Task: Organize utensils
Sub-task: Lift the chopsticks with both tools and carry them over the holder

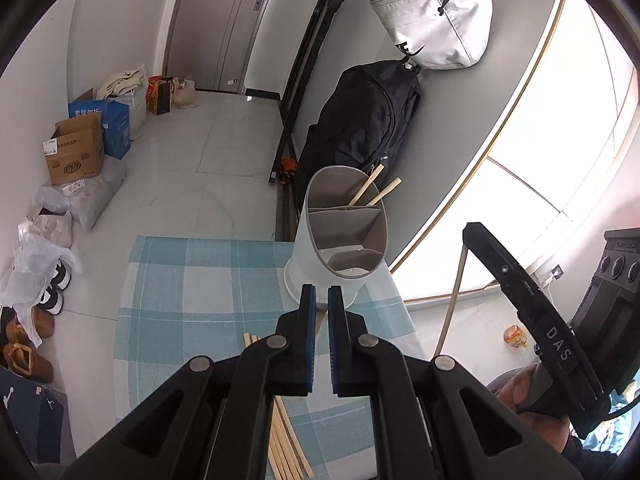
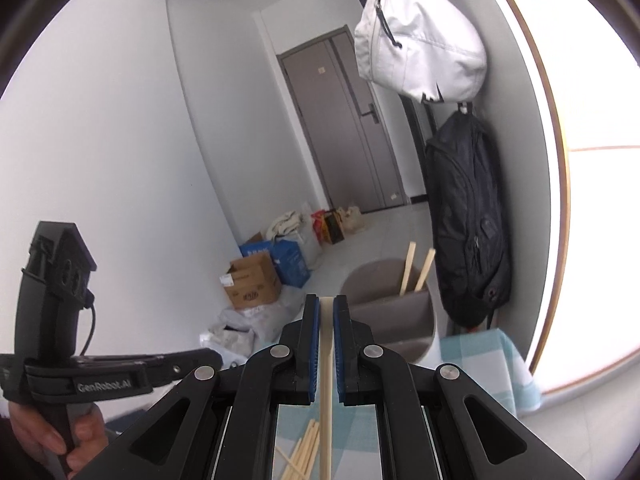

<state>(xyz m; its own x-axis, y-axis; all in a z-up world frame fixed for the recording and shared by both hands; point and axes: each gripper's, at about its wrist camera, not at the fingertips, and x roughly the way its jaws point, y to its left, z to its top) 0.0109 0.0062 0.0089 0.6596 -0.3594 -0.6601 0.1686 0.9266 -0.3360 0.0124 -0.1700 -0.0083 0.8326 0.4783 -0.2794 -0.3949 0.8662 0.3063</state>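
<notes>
Right claw [image 2: 327, 308] is pinching one chopstick [image 2: 326, 380] btwn its blue pads; the stick runs lengthwise through the grip, tip showing just past the pad ends, rest trailing back under the claw. In the left wrist view this same chopstick shows as a thin pale rod hanging below the right tool, off to the right of the desk.

Left claw [image 1: 320, 300] is pressed together w/ only a narrow slit btwn the pads; whether anything is caught in it can't be told from that view. It hovers above the desk, pointing down toward the holder.

Utensil holder [image 1: 344, 236]: white oval tub w/ grey inside, split into compartments, standing at the far right corner of the desk [image 1: 180, 280], which has a blue-and-white checked cloth. Two chopsticks in holder [image 1: 374, 190] lean in the far compartment, ends sticking over the rim. The near compartments look empty.

Loose chopsticks [image 1: 286, 444] lie in a bundle on the cloth, near edge, mostly hidden under the left claw.

Behind: white bag [image 2: 416, 40] hanging above a black backpack [image 2: 468, 220] on the wall, cardboard box [image 1: 74, 152] on the floor.
</notes>
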